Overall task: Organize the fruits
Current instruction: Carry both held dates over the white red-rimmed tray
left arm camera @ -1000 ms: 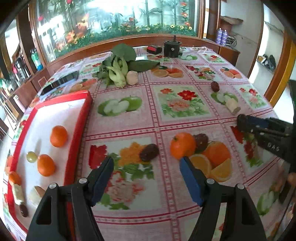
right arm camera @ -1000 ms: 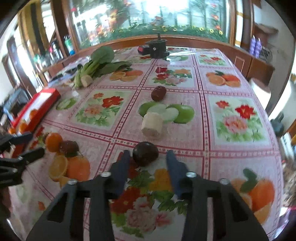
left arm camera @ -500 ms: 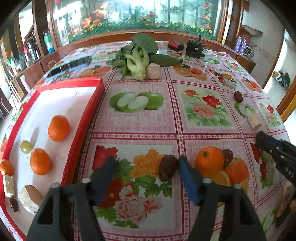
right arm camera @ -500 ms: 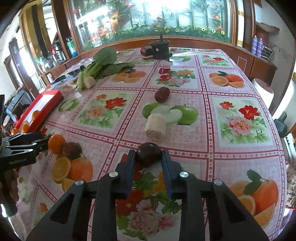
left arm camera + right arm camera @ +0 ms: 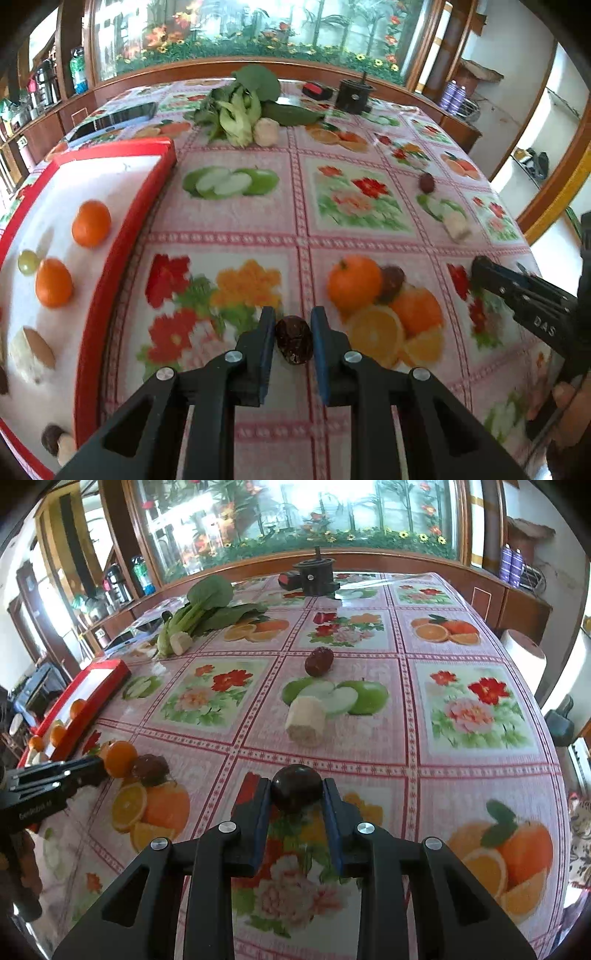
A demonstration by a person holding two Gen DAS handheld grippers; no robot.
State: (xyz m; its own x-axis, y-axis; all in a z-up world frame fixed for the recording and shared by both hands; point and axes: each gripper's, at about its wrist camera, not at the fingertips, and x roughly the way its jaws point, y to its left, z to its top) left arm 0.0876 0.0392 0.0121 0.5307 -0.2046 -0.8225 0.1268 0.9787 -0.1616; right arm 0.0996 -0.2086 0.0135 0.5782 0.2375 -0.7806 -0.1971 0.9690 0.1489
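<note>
Grippers (image 5: 293,332) (image 5: 295,797) each clamped on fruit: left date (image 5: 294,345), right plum (image 5: 296,787).

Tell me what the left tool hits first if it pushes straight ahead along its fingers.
Probably the tablecloth: the left tool, shut on a wrinkled dark fruit, points steeply down at it. Depth is uncertain.

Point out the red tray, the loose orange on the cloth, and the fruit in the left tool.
red tray (image 5: 110,291), left wrist view, right rim.
loose orange (image 5: 354,282), left wrist view, centre.
wrinkled brown fruit (image 5: 294,341), left wrist view, centre.
</note>
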